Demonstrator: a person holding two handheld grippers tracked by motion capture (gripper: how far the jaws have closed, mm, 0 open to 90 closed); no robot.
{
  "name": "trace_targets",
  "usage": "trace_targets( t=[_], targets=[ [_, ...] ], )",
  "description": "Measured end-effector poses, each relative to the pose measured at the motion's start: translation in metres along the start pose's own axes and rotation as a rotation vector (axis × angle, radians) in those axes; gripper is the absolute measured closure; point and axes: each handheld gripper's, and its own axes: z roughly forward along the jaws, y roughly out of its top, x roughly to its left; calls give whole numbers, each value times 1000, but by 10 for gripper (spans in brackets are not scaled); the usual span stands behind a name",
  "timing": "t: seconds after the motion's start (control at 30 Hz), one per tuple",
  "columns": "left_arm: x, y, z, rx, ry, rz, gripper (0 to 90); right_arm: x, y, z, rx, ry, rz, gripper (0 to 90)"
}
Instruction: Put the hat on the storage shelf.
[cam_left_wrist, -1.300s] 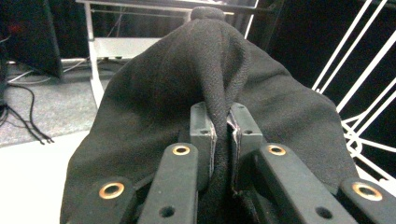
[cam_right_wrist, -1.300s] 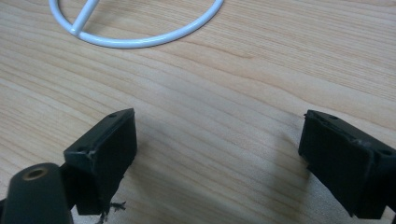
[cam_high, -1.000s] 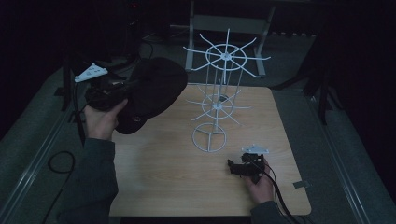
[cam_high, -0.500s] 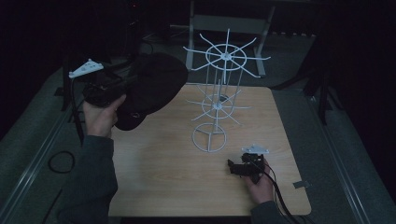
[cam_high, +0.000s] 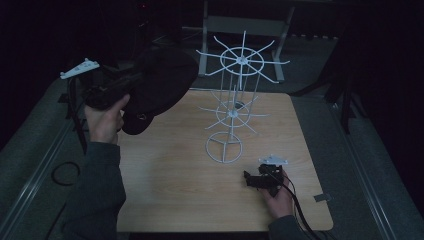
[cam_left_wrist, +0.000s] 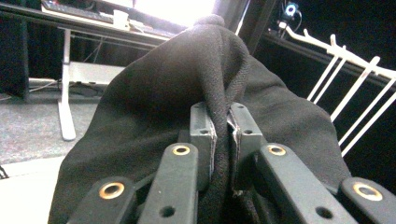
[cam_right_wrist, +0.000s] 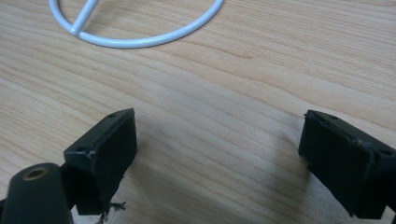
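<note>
The left claw (cam_high: 134, 80), clamped on a fold of the black knitted cloth hat (cam_high: 160, 82), has carried it slightly higher, left of the white wire spoked rack (cam_high: 235, 107); hanging looks near. The right claw (cam_right_wrist: 219, 154) rests apart on the wooden counter (cam_high: 170, 175) below the rack's ring base.

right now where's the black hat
High view: the black hat is held up at the table's far-left corner, pinched by the left gripper, left of the white rack.
</note>
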Motion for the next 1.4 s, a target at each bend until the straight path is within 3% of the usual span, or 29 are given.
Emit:
trace_targets(
  t=[0.63,1.4],
  targets=[
    [-1,14,-4,-63,-32,-34,832,0,0,0,0,0,1,112],
    [0,23,-7,-138,-113,-110,832,0,0,0,1,0,0,111]
  ],
)
